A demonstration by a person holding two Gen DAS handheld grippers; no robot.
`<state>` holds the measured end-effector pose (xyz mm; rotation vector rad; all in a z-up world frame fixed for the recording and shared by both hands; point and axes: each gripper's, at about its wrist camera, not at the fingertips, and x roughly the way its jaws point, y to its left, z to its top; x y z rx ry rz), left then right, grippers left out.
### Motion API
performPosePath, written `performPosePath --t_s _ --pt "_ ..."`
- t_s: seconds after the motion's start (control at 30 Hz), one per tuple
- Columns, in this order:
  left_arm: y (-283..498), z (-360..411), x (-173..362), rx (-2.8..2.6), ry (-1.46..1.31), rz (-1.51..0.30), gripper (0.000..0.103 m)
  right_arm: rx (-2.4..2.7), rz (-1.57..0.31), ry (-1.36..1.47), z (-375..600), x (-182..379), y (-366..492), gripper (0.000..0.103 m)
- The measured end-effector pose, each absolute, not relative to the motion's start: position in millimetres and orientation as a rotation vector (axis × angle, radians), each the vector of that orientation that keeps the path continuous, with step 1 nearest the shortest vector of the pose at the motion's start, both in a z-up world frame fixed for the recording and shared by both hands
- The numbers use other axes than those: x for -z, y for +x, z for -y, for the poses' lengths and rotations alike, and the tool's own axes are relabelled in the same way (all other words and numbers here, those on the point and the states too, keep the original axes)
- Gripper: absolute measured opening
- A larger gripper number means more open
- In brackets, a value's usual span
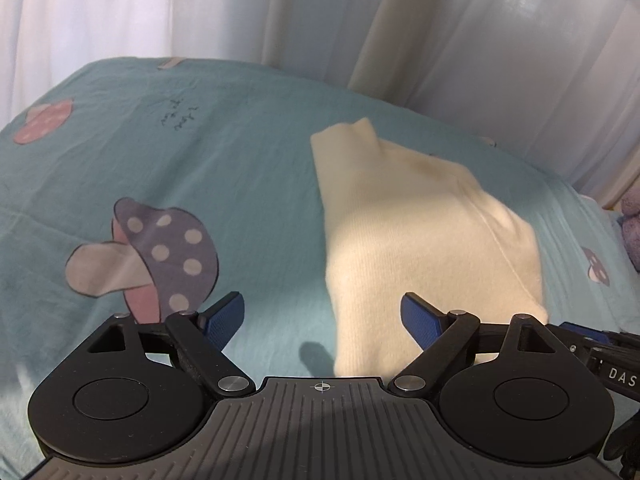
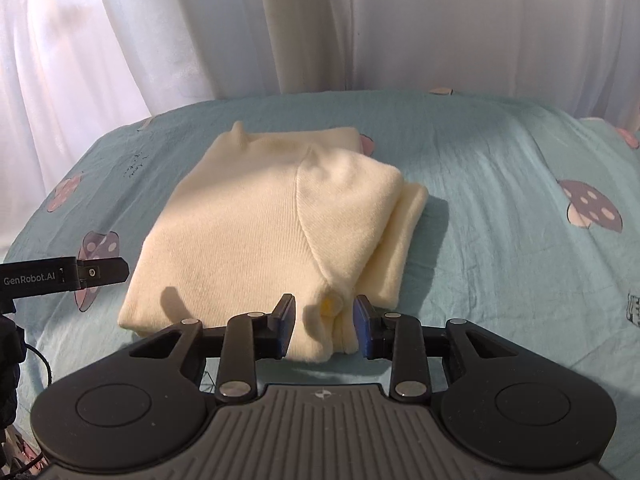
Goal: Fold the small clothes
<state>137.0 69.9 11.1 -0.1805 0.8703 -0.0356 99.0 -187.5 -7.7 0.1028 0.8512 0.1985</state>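
**Folded cream sweater on the mushroom-print bed**

The cream sweater point(image 2: 276, 216) lies folded on the teal bed sheet point(image 2: 500, 184), white curtains point(image 2: 160, 32) behind. The right wrist view shows its layered right edge, and the right tool point(image 2: 325, 326) with jaws partly apart either side of the near hem, pads not pressing it. The left wrist view alone shows the left tool point(image 1: 322, 320) spread wide, the sweater's near left corner between its jaws, plus a purple plush point(image 1: 632, 228) at the far right
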Motion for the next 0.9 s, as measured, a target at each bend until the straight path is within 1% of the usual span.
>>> performPosePath --t_s 0.1,0.23,0.3,0.37,0.43,0.47,0.5,0.53,0.67,0.8,0.87,0.9 --pt "159.9 -59.7 -8.7 0.025 -0.145 -0.876 0.090 -0.201 -0.814 0.028 175.7 6.4 114.8 0.031" --pt "185.6 -46.1 5.0 0.007 -0.092 -0.924 0.090 -0.176 -0.792 -0.104 162.0 20.2 138.6 0.030" --pt "190.6 -40.5 9.5 0.006 -0.075 -0.926 0.093 -0.164 -0.781 -0.158 159.2 27.9 142.7 0.030" --pt "192.7 -34.3 13.0 0.005 -0.045 -0.924 0.096 -0.153 -0.758 -0.197 159.1 32.7 143.3 0.033" --pt "194.8 -31.3 16.6 -0.002 -0.032 -0.923 0.099 -0.135 -0.741 -0.206 160.5 34.4 143.9 0.042" --pt "195.9 -31.2 18.6 -0.004 -0.039 -0.924 0.101 -0.125 -0.732 -0.198 163.6 35.9 144.5 0.045" --pt "196.9 -32.7 20.6 -0.009 -0.055 -0.928 0.103 -0.120 -0.729 -0.190 165.9 36.8 145.1 0.050" --pt "197.3 -34.8 22.1 -0.013 -0.075 -0.932 0.103 -0.115 -0.726 -0.177 168.9 37.1 145.0 0.054" --pt "192.6 -45.7 25.0 -0.008 -0.146 -0.953 0.103 -0.142 -0.753 -0.133 178.9 34.1 139.1 0.056" --pt "179.2 -51.0 20.7 -0.008 -0.126 -0.962 0.103 -0.140 -0.796 -0.124 179.3 23.3 121.2 0.058" --pt "161.6 -52.9 9.3 -0.026 -0.100 -0.967 0.103 -0.180 -0.850 -0.075 181.2 15.8 107.4 0.066" --pt "150.7 -52.5 3.0 -0.030 -0.076 -0.949 0.103 -0.221 -0.882 -0.038 183.1 13.2 99.8 0.079"
